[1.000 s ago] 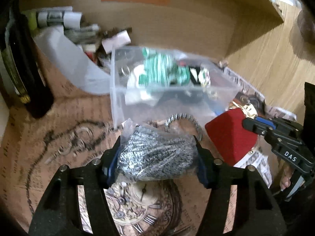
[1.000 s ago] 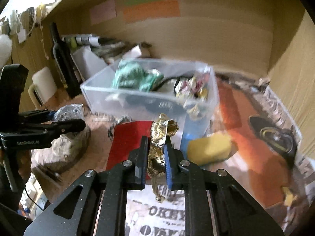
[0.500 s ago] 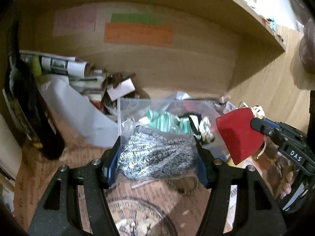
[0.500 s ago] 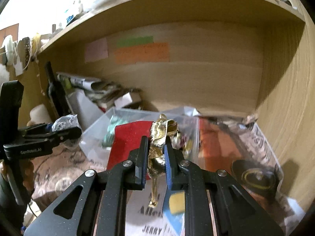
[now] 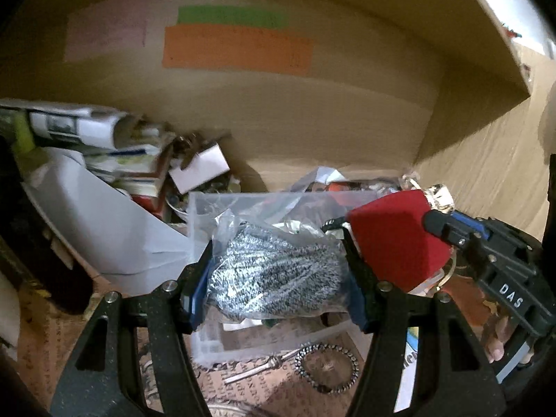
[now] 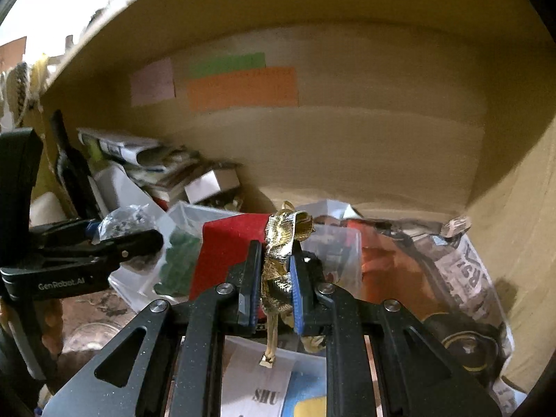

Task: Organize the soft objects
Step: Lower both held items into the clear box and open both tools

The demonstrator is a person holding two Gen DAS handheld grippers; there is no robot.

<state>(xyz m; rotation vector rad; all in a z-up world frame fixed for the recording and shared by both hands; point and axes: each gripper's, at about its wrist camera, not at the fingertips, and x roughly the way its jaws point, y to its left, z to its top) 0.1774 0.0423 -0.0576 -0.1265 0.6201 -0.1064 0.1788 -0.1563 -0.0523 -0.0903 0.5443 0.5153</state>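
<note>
My left gripper is shut on a clear bag of black-and-white knit fabric and holds it over the clear plastic bin. My right gripper is shut on the gold ribbon of a red felt pouch, which hangs to the left of the fingers. The red pouch also shows in the left wrist view, right of the bag. The bin holds a green striped soft item and other soft things.
A dark bottle, rolled papers and small boxes crowd the back left of the wooden shelf. A beaded bracelet and a metal pin lie in front of the bin. Newspaper covers the shelf floor at right.
Both grippers have lifted and moved forward with their loads, from in front of the bin to over it. The bag and the red pouch stayed gripped.
</note>
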